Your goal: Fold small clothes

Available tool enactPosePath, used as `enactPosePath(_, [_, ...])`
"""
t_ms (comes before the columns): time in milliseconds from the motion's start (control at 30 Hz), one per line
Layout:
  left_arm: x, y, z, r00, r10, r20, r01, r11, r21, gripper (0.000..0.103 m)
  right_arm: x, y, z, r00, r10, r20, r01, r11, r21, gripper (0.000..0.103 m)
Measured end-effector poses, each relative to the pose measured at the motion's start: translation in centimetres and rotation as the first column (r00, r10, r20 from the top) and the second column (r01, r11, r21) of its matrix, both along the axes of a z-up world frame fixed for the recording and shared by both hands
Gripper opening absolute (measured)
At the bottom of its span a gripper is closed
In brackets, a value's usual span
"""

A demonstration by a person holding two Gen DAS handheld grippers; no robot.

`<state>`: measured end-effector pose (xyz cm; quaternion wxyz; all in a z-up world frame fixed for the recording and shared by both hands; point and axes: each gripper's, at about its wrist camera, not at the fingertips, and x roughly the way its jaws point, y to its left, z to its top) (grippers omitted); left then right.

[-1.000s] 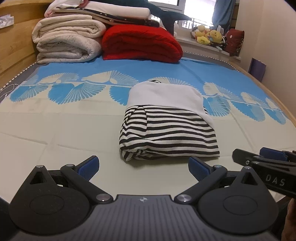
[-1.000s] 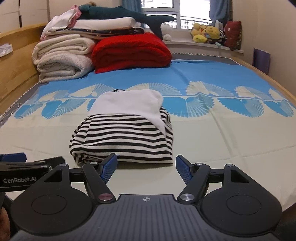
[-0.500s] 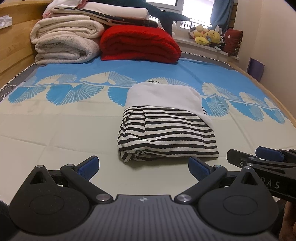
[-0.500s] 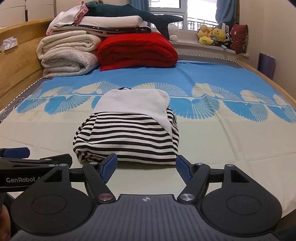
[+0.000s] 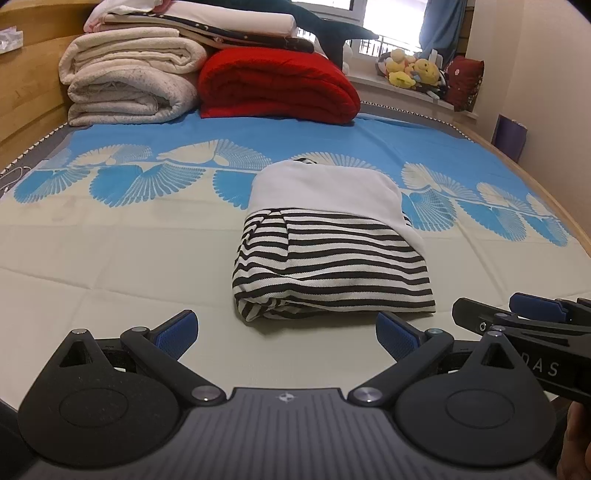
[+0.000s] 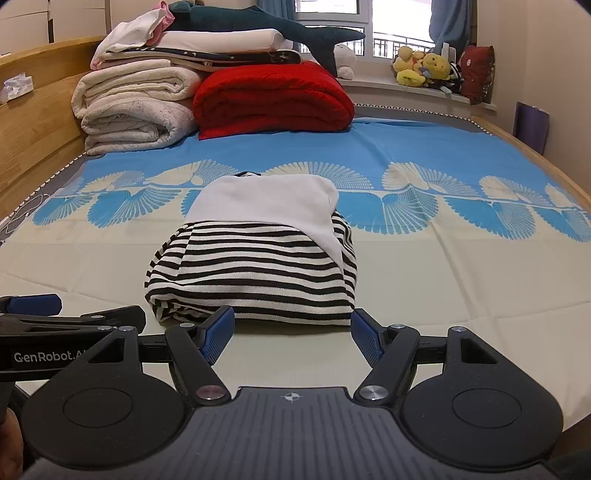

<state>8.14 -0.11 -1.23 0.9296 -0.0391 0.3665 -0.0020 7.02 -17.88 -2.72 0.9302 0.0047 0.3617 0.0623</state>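
A small black-and-white striped garment with a white upper part lies folded in a compact bundle (image 5: 332, 254) on the bed, also in the right wrist view (image 6: 255, 262). My left gripper (image 5: 286, 332) is open and empty, just in front of the bundle's near edge. My right gripper (image 6: 291, 332) is open and empty, its fingertips close to the bundle's near edge. The right gripper shows at the right of the left wrist view (image 5: 524, 321). The left gripper shows at the left of the right wrist view (image 6: 55, 317).
Folded cream blankets (image 5: 129, 85) and a red blanket (image 5: 277, 88) are stacked at the head of the bed, with a plush shark (image 6: 266, 26) on top. Plush toys (image 6: 424, 70) sit on the windowsill. A wooden bed frame (image 6: 37, 122) runs along the left.
Both grippers have moved slightly forward toward the folded bundle. The jaws stay open and the garment has not moved.
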Motion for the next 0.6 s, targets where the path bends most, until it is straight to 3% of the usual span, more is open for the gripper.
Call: enactPosePath(600, [0.06,-0.11,-0.11,1.000,0.000,-0.002,0.000,1.000,-0.003,0.102,0.01,0.01,-0.01,1.000,0.000,0.000,0.000,1.000,-0.001,0.070])
